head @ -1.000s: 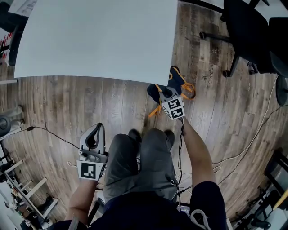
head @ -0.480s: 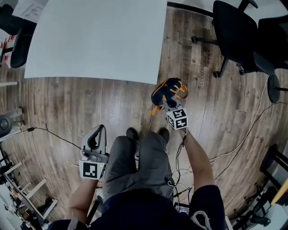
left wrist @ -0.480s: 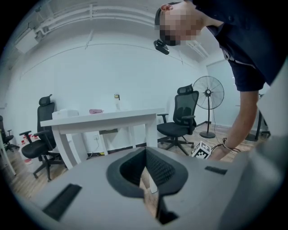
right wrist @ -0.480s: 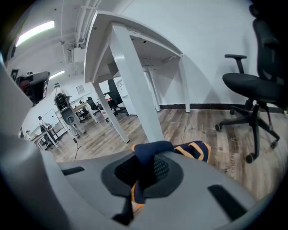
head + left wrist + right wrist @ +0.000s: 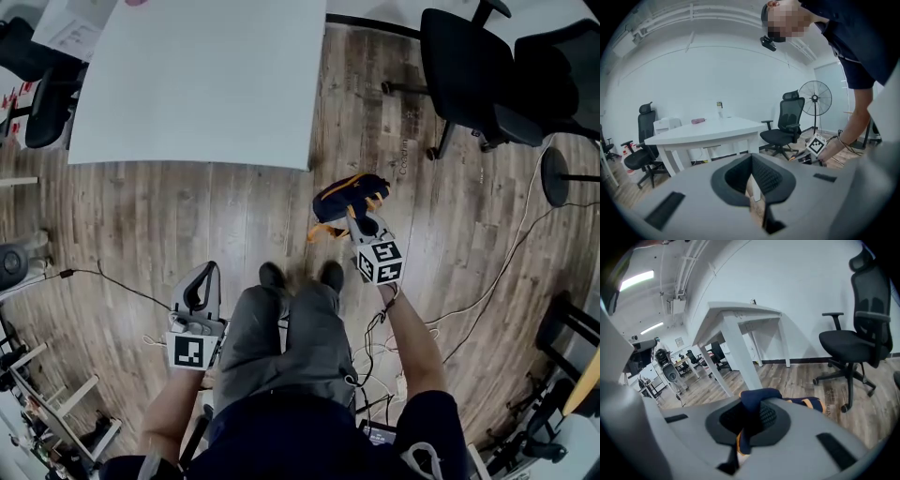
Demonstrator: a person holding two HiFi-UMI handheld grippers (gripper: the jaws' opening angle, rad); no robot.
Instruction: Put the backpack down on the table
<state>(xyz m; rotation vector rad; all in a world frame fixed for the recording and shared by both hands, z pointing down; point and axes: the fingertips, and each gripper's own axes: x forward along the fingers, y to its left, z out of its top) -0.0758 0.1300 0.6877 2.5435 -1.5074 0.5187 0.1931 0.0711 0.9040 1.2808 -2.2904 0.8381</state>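
The navy backpack (image 5: 345, 199) with orange trim hangs over the wooden floor, just off the near right corner of the white table (image 5: 197, 84). My right gripper (image 5: 361, 221) is shut on its navy strap (image 5: 749, 427), and the bag's body (image 5: 808, 403) shows beyond the jaws. The table (image 5: 740, 315) stands ahead and to the left in the right gripper view. My left gripper (image 5: 204, 272) is low at the left beside the person's legs, shut with nothing in it. In the left gripper view the left gripper (image 5: 751, 157) faces the table (image 5: 703, 133).
Black office chairs (image 5: 487, 66) stand at the right behind the backpack, another chair (image 5: 42, 84) at the table's left end. Cables (image 5: 487, 291) trail across the floor on the right. A standing fan (image 5: 814, 98) is behind a chair (image 5: 787, 126). Papers (image 5: 80, 28) lie on the table's far corner.
My right gripper has lifted the backpack off the floor, and it now hangs from its strap. The left gripper has risen a little beside the legs.
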